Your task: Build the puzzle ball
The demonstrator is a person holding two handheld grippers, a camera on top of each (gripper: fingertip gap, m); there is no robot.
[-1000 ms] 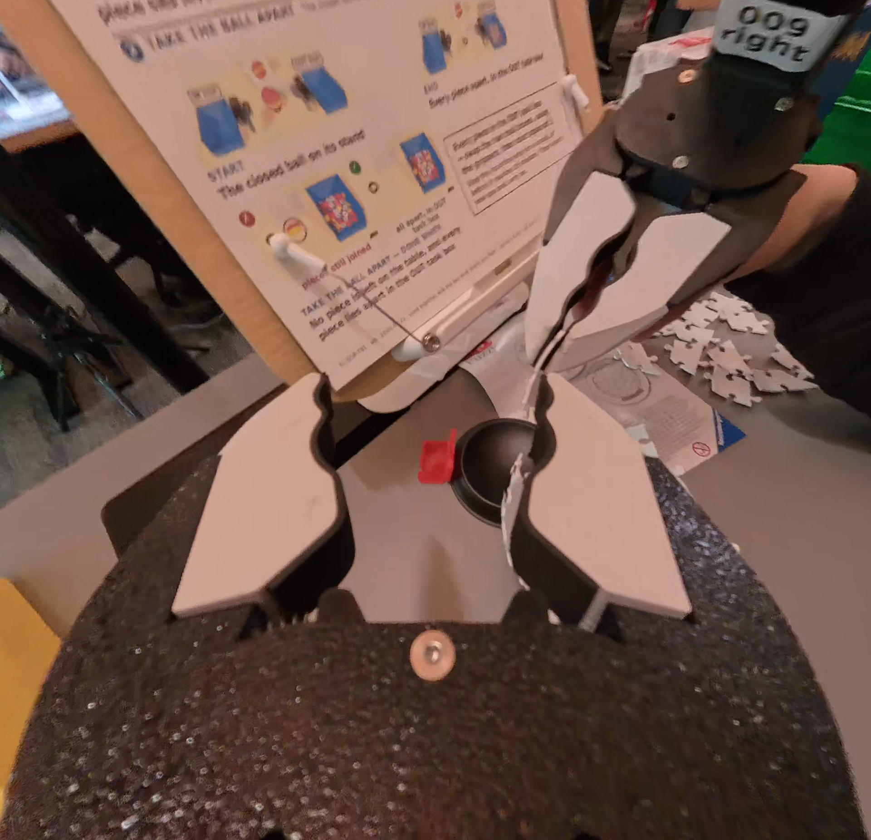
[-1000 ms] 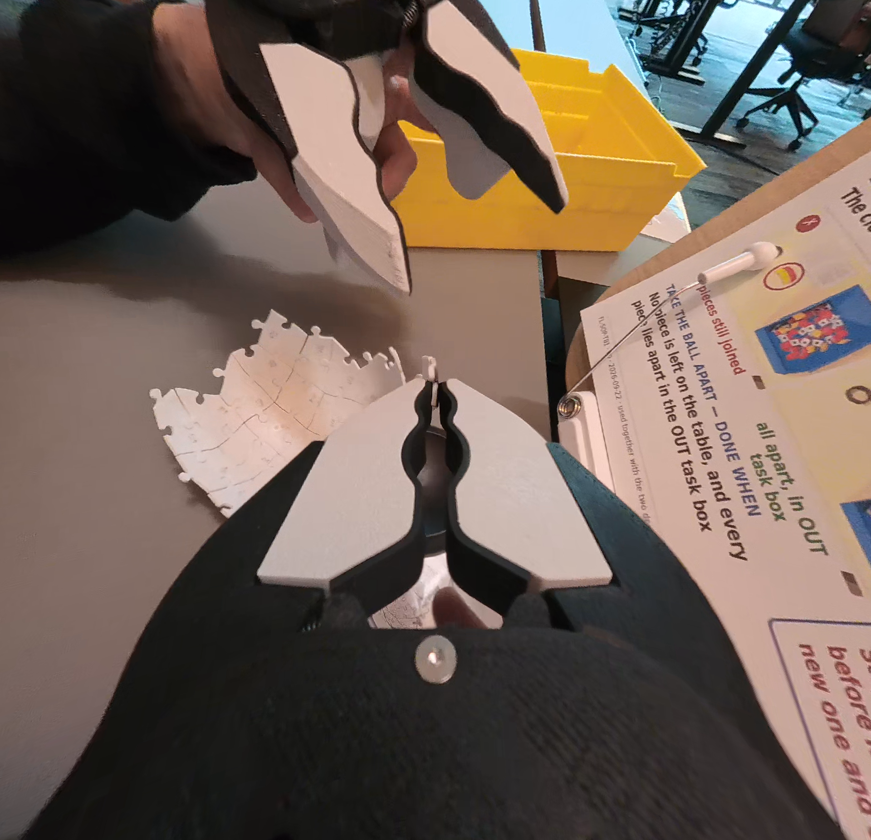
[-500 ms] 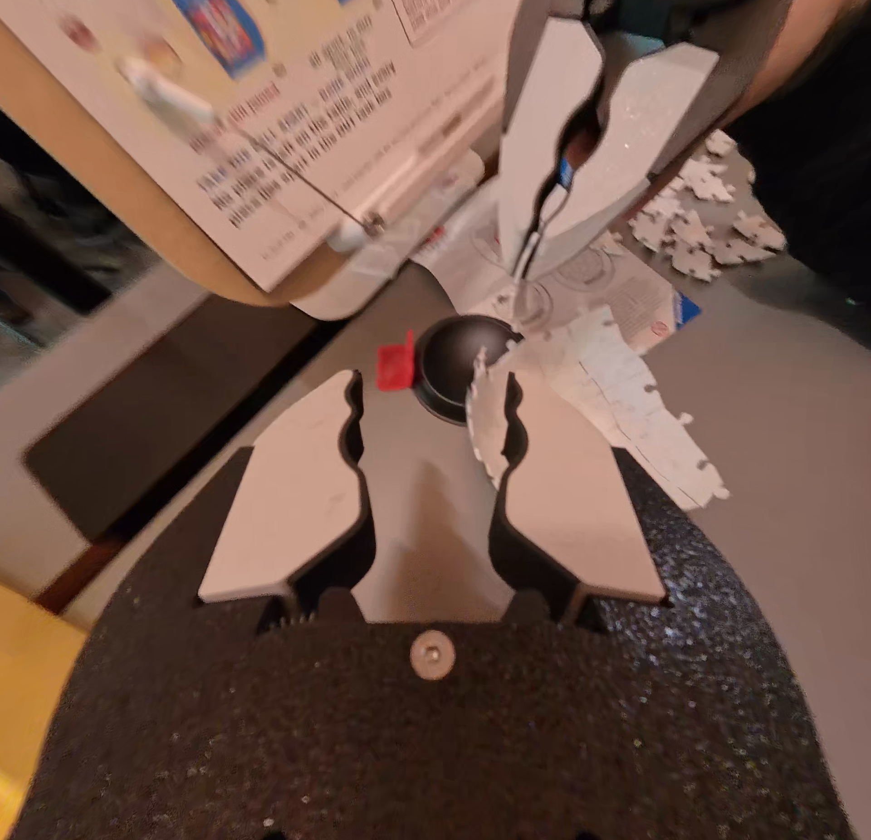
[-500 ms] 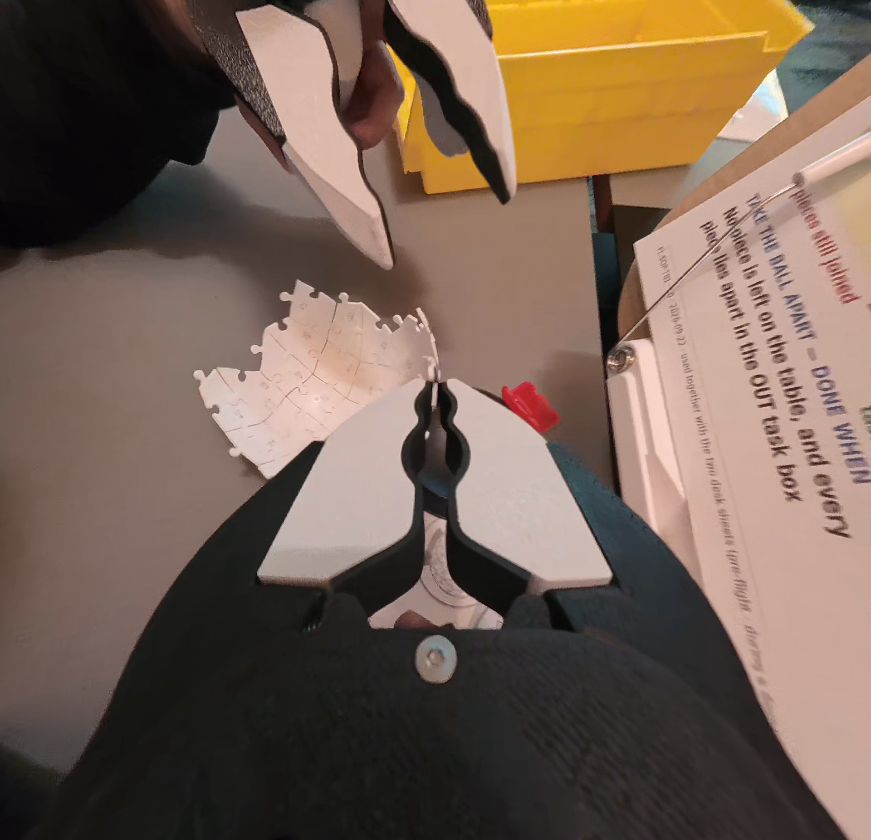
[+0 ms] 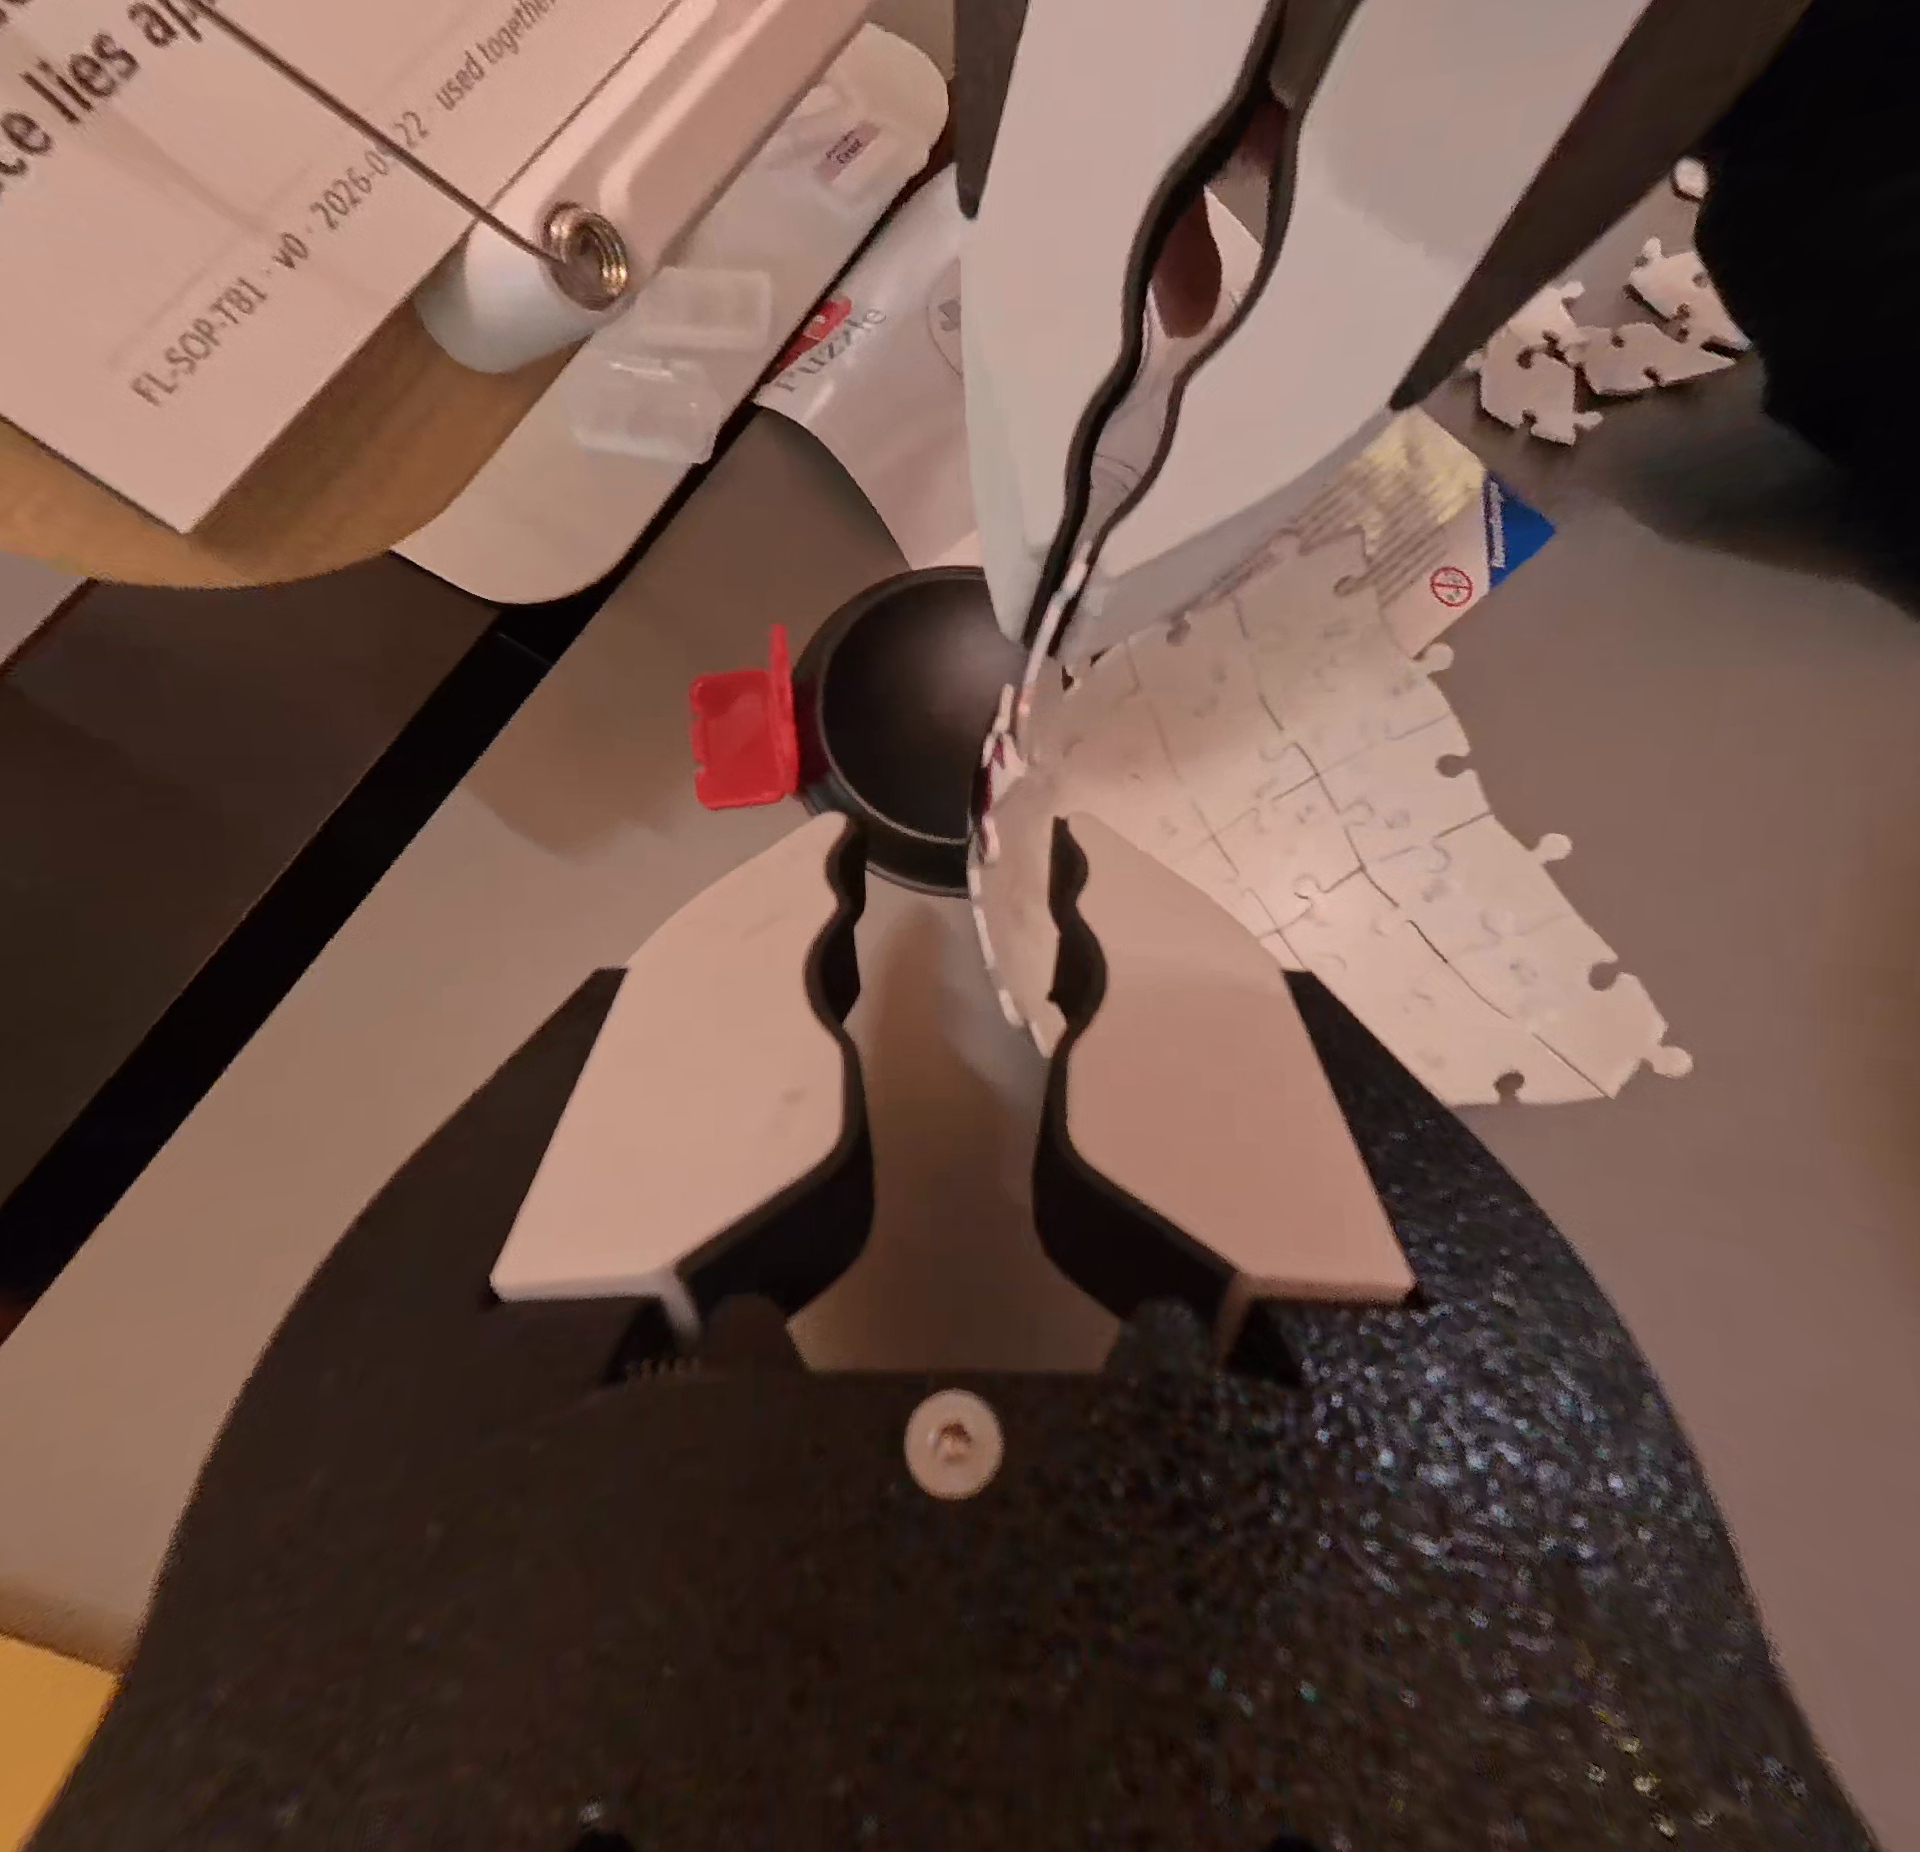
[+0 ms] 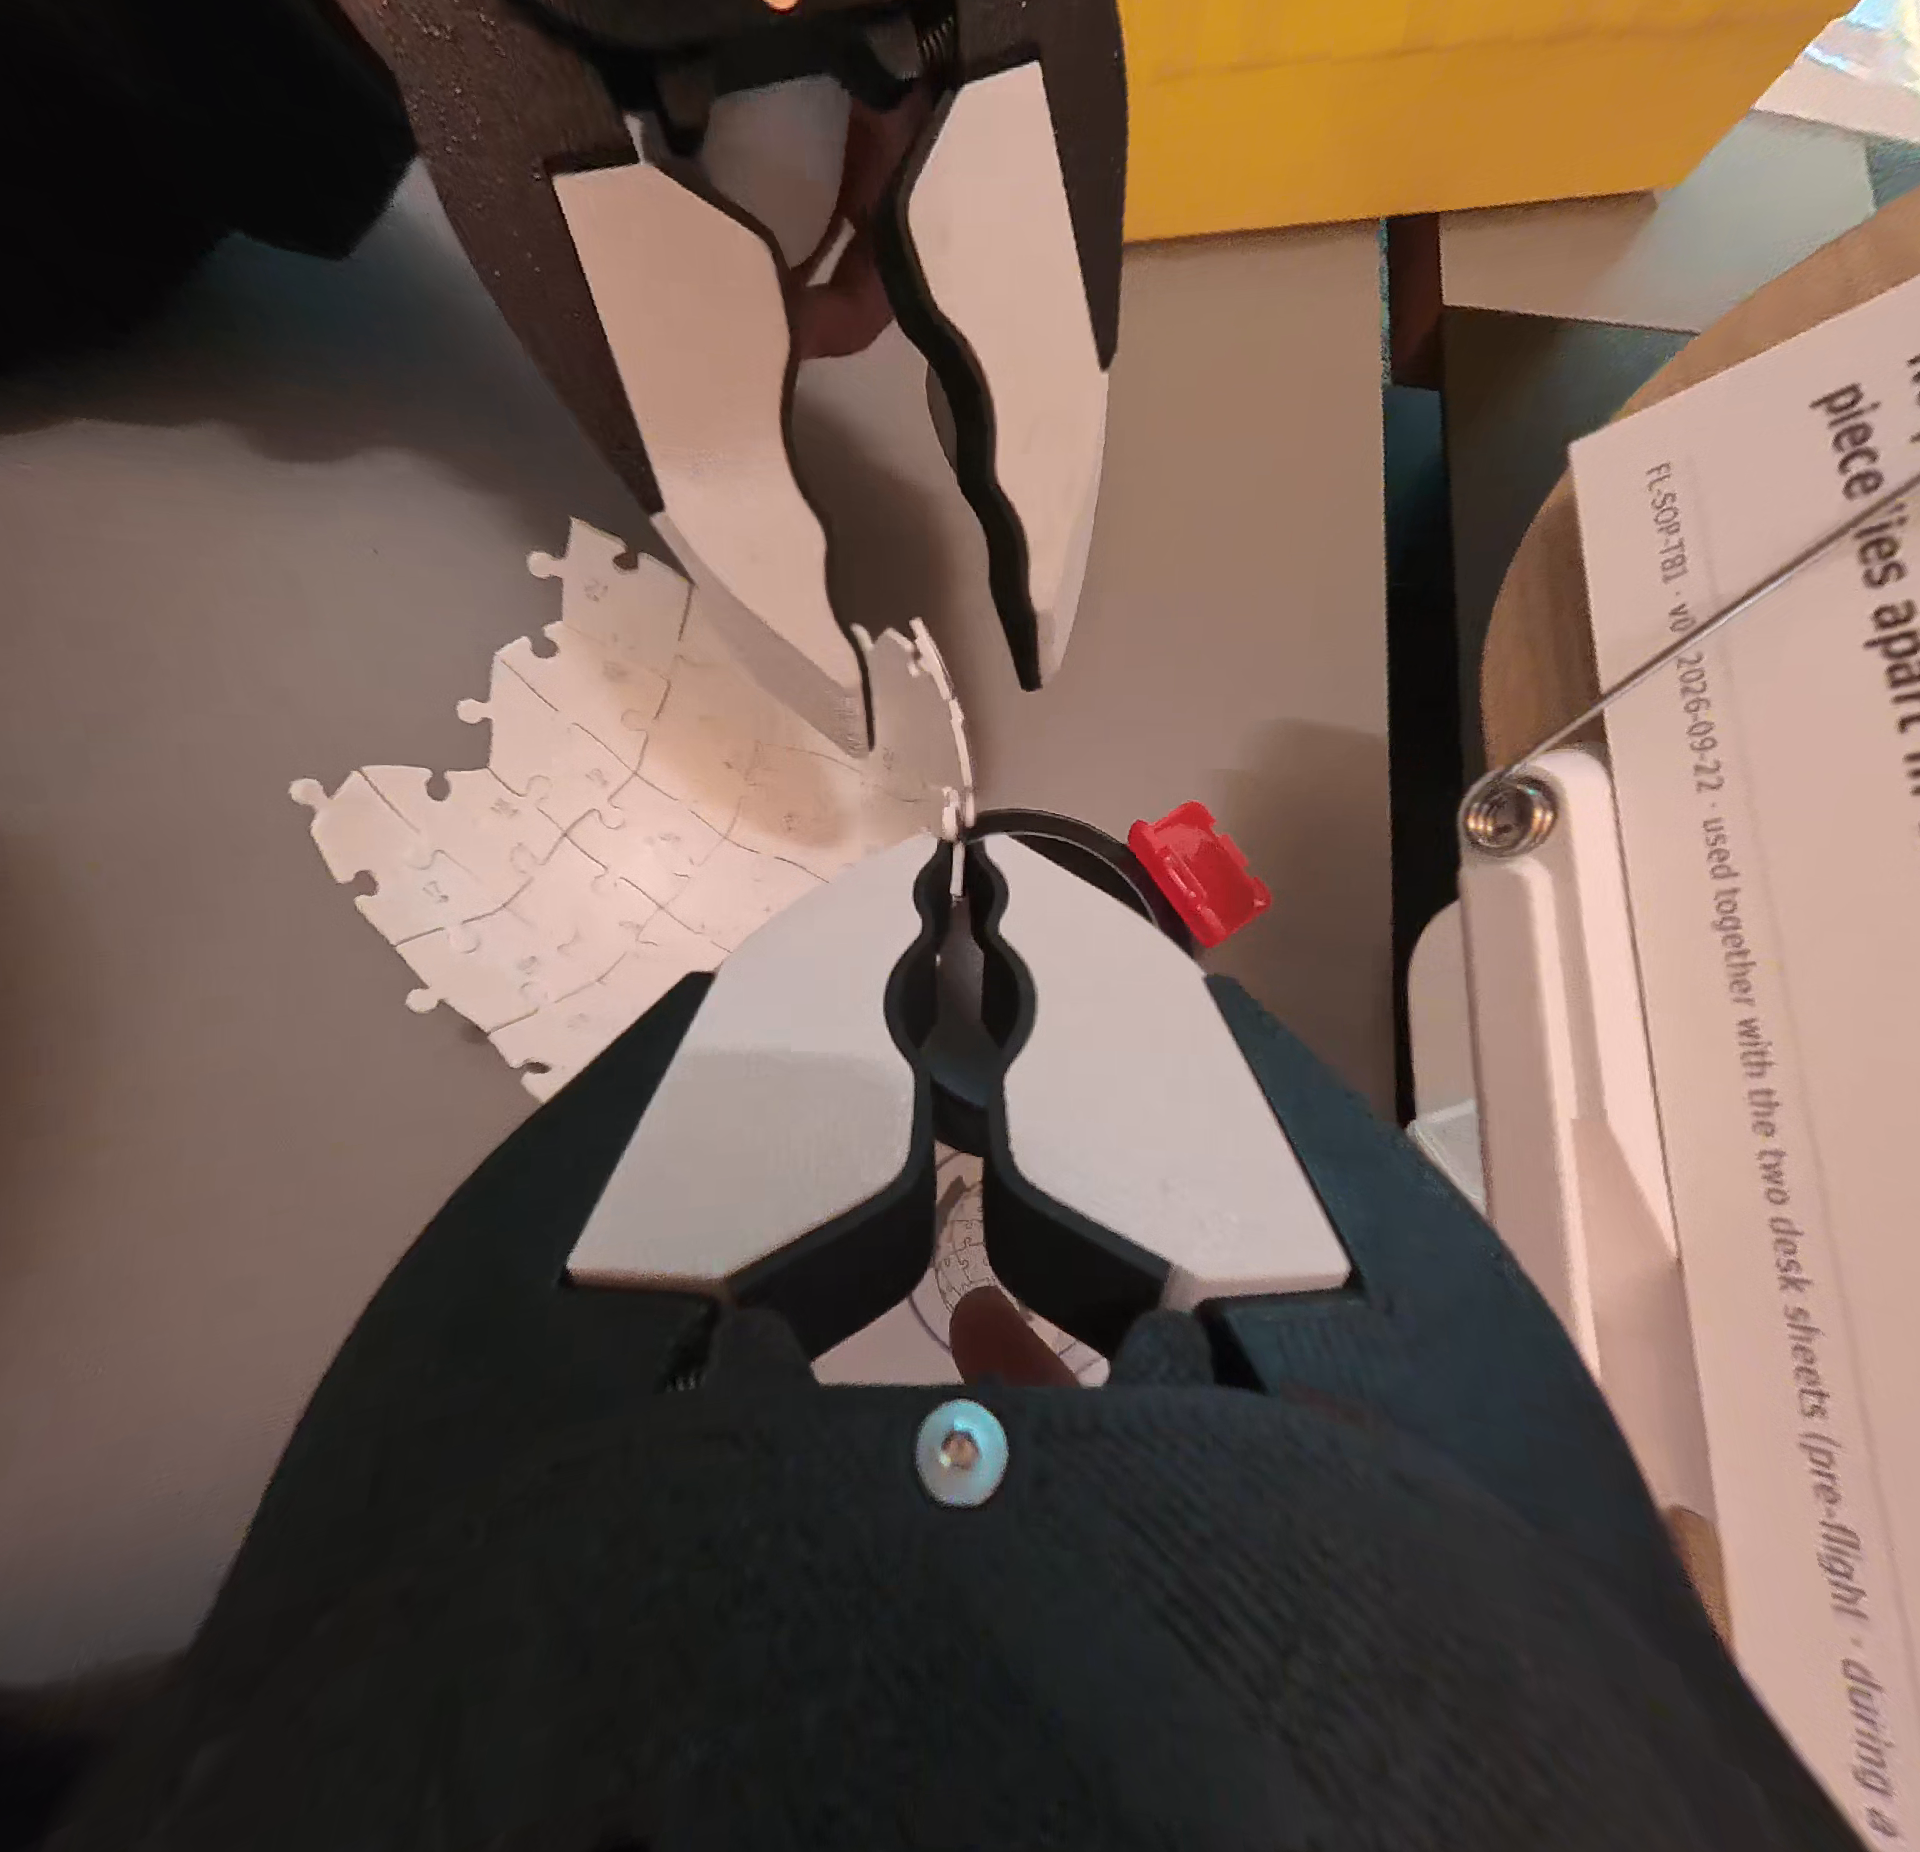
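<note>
- You hold two grippers, each with two white, wavy-edged fingers on a black body.
- Your right gripper [image 6: 956, 872] is closed: its tips pinch the upturned edge of one curved white sheet of joined puzzle pieces [image 6: 623, 846], the partly built shell of the puzzle ball.
- In the left wrist view that same right gripper [image 5: 1049, 618] comes down from the top, and the thin edge of the joined sheet [image 5: 1351, 836] sits between its tips.
- Your left gripper [image 5: 961, 846] is open, with a clear gap between its two fingers; the raised edge of the sheet stands in that gap, against the inner side of the right-hand finger [image 5: 1195, 1075].
- From the right wrist view, the left gripper [image 6: 951, 675] hangs over the sheet's far edge, with no grip on it.
- The rest of the sheet fans out flat on the grey table [image 5: 1714, 867].
- One black round cup-shaped stand [image 5: 894, 732] sits on the table just beside the sheet's raised edge.
- One small red plastic clip [image 5: 743, 737] touches the stand's left side in the left wrist view.
- One pile of loose white puzzle pieces [image 5: 1579, 348] lies far right; you cannot count them.
- One printed leaflet [image 5: 1455, 545] lies under the sheet's far side.
- One board with a printed instruction sheet [image 6: 1766, 971] stands at the right of the right wrist view.
- One yellow plastic bin [image 6: 1403, 77] sits at the far edge.
</note>
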